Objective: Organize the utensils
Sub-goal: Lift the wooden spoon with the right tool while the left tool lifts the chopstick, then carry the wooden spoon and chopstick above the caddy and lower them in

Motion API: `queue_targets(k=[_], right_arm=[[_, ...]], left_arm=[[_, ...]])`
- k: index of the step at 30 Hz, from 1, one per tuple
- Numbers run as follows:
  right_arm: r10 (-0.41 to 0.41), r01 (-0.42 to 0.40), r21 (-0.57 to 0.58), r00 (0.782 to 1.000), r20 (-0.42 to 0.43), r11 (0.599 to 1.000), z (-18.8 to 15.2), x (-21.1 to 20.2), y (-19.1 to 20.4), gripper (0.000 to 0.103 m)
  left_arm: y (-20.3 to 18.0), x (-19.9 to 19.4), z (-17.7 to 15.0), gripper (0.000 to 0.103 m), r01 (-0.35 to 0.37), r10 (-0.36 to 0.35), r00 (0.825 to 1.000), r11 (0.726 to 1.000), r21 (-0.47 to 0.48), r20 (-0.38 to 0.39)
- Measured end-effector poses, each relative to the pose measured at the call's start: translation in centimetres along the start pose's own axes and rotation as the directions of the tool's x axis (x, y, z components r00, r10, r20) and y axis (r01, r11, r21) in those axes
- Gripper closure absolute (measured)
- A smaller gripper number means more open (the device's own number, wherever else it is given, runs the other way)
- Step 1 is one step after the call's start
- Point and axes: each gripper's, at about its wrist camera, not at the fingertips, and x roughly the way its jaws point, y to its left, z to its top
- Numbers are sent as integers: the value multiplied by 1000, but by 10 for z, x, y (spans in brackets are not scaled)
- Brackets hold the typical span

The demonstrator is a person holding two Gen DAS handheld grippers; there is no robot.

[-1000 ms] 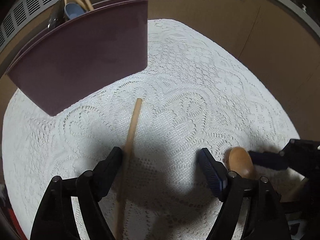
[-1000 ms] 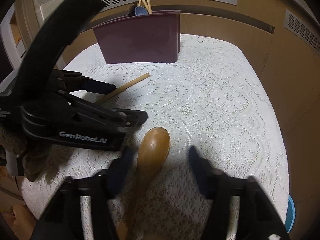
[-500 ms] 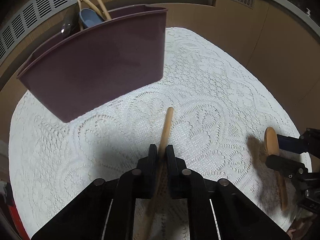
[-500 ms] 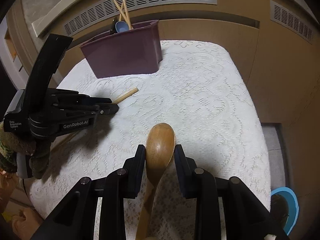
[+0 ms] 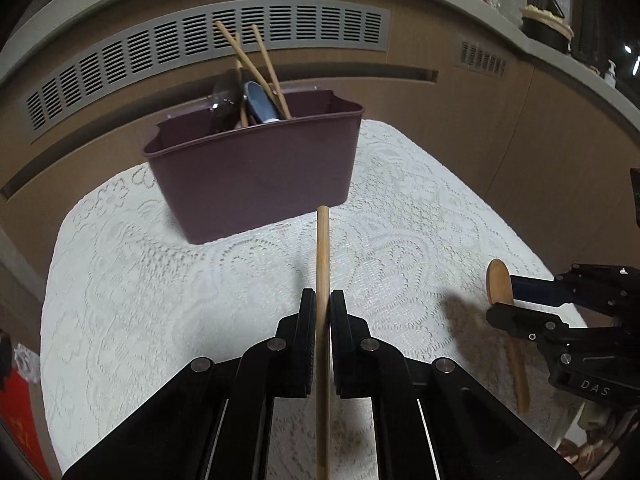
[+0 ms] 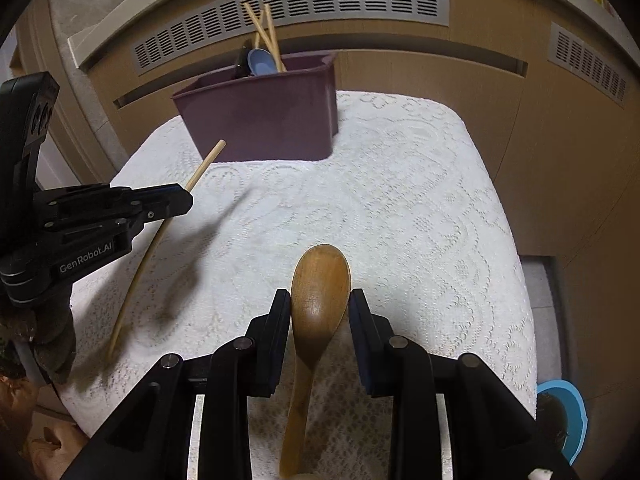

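The left claw is clamped on a stick, the right claw on a spoon bowl (light, stiff, smooth wood, likely to pivot), both above the table; bin at 12 o'clock.

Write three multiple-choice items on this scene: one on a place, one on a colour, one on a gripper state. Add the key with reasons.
1. Where does the bin stand?
A. at the far edge of the lace cloth
B. on the floor
C. between the two grippers

2. What colour is the bin?
A. white
B. dark purple
C. green

3. What does the right gripper hold?
A. nothing
B. a metal fork
C. the wooden spoon

Key: 1 A, the bin sits on the cloth by the vented wall. 2 B, its walls are dark purple. 3 C, the jaws press on the spoon's bowl, while the left gripper clamps the wooden stick.
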Motion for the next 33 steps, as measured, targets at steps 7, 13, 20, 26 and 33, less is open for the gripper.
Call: queue_targets(k=[7,13,20,26,33], right_arm=[[2,-1,-28,999,50,1000,7,-17,12,75],[23,-16,-59,992,121,998,20,-41,22,75],[48,-26,-91,969,243,996,42,-79,31,76],[78,-67,-60,974,215,996,31,-69,22,76],[85,-77,-44,976,202,996,19,-64,10,82]], left_arm=[[30,-47,-5,96,110,-92,989,980,-163,119],[30,-96,11,96,108,-71,971,983,-151,230],[27,-66,26,91,117,-115,993,989,-90,34],[34,18,16,81,46,-94,956,984,-174,-279],[26,68,19,81,-56,-4,915,989,-139,-402]])
